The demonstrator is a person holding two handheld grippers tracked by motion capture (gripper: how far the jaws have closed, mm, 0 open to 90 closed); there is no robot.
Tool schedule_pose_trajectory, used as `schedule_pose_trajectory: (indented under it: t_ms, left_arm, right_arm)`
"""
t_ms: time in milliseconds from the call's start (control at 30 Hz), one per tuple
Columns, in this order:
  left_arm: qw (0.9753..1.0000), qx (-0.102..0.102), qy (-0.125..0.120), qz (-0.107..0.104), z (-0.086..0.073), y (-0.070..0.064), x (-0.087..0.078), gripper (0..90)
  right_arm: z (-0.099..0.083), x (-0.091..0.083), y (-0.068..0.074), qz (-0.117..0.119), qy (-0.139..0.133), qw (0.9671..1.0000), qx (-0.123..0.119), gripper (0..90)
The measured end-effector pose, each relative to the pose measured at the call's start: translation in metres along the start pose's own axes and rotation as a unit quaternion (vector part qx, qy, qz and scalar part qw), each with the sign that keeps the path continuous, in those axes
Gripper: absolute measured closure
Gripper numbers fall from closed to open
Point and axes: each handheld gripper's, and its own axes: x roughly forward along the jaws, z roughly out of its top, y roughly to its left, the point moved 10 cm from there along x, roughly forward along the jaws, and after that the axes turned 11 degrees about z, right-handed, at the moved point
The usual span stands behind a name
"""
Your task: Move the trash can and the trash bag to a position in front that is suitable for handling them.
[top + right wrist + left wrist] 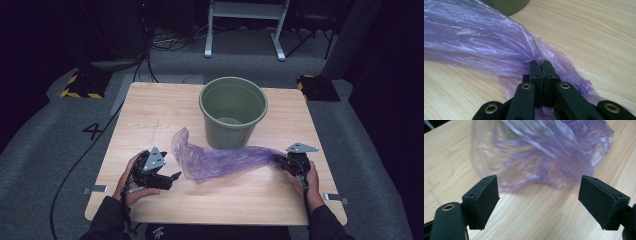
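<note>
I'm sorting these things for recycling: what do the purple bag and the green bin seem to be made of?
Purple bag: thin translucent plastic film, probably; glossy, crinkled, wood grain showing through. Green bin: likely moulded plastic; smooth, matte, rolled rim.

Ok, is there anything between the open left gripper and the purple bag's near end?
Nothing visible: bare table lies between the left gripper and the purple bag. The right gripper is shut on its other end.

Purple bag [220, 160], green bin [233, 111]
</note>
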Motion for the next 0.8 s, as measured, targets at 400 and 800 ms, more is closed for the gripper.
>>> schedule_pose_trajectory:
  t_ms: [400,800]
  left_arm:
    - [0.9975,0.027,-0.063,-0.016,0.050,-0.034,-0.018,16.2]
    - [0.9933,0.082,-0.047,-0.067,0.068,-0.092,0.015,17.7]
  right_arm:
    - [0.005,0.006,0.013,0.018,0.002,0.9998,-0.013,88.8]
    - [0.011,0.016,0.035,0.039,0.007,0.9986,-0.034,87.8]
